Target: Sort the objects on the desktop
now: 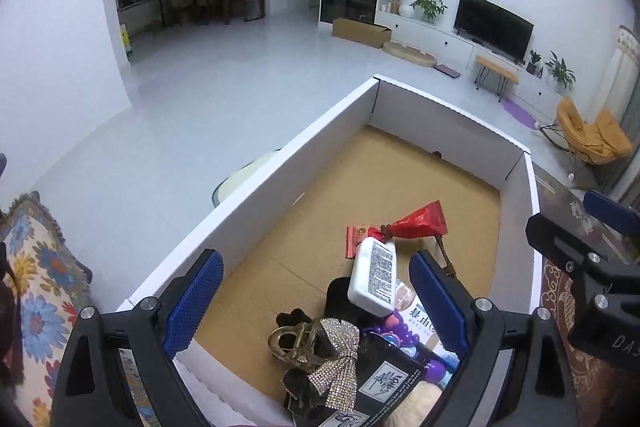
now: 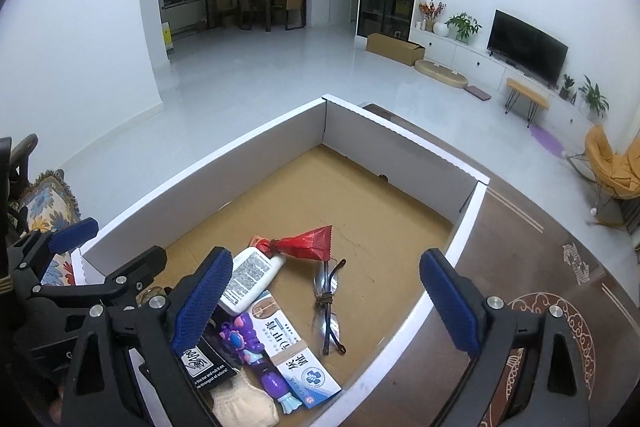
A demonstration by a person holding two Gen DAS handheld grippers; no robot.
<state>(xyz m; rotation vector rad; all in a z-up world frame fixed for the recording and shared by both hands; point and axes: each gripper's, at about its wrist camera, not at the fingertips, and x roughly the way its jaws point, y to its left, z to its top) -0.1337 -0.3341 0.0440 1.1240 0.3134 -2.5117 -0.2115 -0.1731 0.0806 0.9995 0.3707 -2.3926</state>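
A white cardboard box (image 1: 256,179) with a brown floor holds several items at its near end: a white bottle (image 1: 374,277), a red wrapped packet (image 1: 416,221), a rhinestone bow clip (image 1: 334,355), a purple toy (image 2: 256,351), a blue-and-white medicine box (image 2: 288,343), glasses (image 2: 330,303) and a black card (image 2: 208,363). My left gripper (image 1: 316,299) is open and empty above the near-left items. My right gripper (image 2: 326,299) is open and empty above the glasses. The box (image 2: 400,147) also shows in the right wrist view, as does the left gripper (image 2: 76,243).
The box stands on a dark brown patterned table (image 2: 540,267). A floral cushion (image 1: 36,267) lies to the left. Beyond is a white tiled floor (image 1: 224,75), a TV (image 1: 494,25) on a white cabinet, an orange chair (image 1: 588,135) and a cardboard carton (image 1: 360,31).
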